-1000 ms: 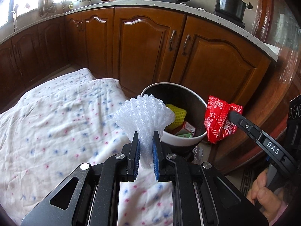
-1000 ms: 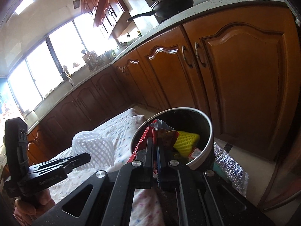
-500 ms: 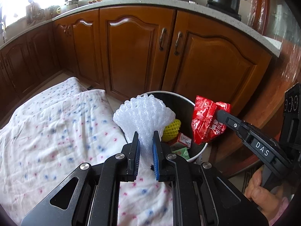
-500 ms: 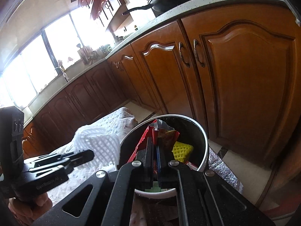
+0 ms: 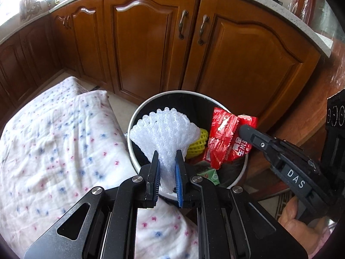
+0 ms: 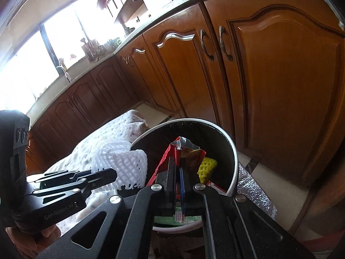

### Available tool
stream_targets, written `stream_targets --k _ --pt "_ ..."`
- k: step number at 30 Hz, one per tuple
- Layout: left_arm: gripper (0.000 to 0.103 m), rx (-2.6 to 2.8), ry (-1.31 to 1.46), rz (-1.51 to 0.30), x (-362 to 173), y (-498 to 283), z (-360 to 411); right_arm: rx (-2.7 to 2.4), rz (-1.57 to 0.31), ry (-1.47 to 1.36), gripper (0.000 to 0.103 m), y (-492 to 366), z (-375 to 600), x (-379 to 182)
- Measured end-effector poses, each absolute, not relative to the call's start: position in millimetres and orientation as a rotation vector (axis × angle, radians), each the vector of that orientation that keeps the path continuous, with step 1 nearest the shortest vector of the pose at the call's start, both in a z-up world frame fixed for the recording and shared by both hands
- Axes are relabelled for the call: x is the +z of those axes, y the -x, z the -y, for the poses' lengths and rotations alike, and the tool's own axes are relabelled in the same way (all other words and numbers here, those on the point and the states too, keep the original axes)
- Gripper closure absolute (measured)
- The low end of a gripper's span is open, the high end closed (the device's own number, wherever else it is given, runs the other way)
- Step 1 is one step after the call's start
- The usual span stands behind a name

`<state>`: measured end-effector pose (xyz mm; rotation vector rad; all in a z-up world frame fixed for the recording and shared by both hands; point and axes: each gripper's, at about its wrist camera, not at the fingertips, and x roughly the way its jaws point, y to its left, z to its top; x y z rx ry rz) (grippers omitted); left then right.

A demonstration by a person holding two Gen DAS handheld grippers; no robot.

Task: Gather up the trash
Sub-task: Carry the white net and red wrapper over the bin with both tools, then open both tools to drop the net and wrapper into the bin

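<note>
Wooden cabinets behind dotted white quilt

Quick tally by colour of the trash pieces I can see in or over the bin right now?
White: 1, foam net in the left gripper
Red: 1, snack wrapper in the right gripper
Yellow: 1, foam net inside the bin
Green: 1, carton
Total: 4

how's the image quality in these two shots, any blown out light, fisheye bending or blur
Right wrist view: the window is blown out to white, and the countertop edge bows strongly. Left wrist view: glare only in the top left corner, the white foam net and red wrapper look sharp, and the cabinet doors curve towards the edges. Both views darken at the corners.
</note>
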<state>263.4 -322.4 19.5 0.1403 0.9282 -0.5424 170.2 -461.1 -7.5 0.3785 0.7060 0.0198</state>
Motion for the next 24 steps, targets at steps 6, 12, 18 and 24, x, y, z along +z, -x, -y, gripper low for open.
stream_targets --k 6,12,18,24 --pt "0.091 -0.550 -0.165 -0.972 10 -271 330 0.011 -0.731 -0.367 0.096 -175 462 -10" --pt "0.074 -0.549 -0.181 -0.973 11 -271 333 0.012 -0.734 -0.393 0.086 -175 467 -12" --pt "0.048 -0.538 -0.175 -0.969 14 -267 329 0.021 -0.720 -0.421 0.054 -171 468 -10" --pt "0.047 -0.521 -0.158 -0.965 15 -263 318 0.025 -0.706 -0.428 0.054 -164 467 -4"
